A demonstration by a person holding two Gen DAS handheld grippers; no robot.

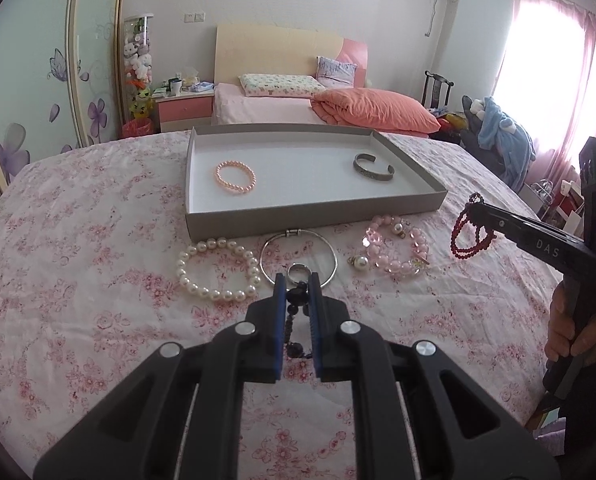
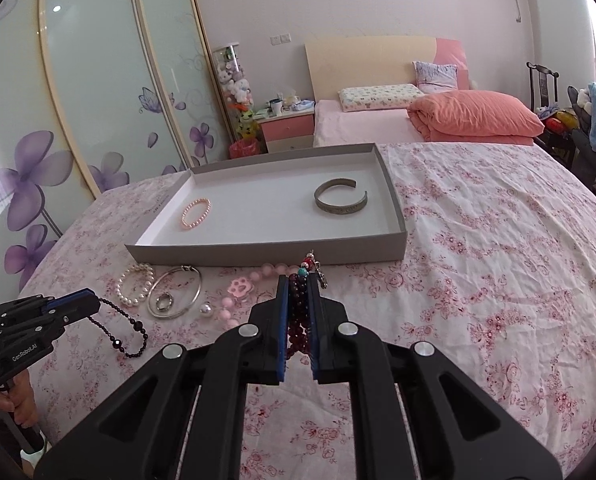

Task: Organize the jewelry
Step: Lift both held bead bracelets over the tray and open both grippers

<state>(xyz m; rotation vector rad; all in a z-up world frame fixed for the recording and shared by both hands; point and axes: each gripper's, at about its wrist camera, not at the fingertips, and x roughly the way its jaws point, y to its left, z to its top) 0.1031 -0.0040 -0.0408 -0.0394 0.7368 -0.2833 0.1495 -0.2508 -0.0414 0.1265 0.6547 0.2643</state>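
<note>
The left tool (image 1: 297, 284) pinches 1 black bead bracelet (image 2: 128, 330); the right tool (image 2: 298, 286) pinches 1 dark red bead bracelet (image 1: 471, 236). The grey tray (image 1: 282, 222) holds 2 bracelets; 3 bracelets, 1 ring (image 1: 298, 271) and 1 loose pearl (image 1: 359, 262) lie on the floral bedspread (image 1: 78, 260)

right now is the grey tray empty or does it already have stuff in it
Not empty. The grey tray holds two pieces: a pink bead bracelet and a silver cuff bangle. The rest is bare.
</note>
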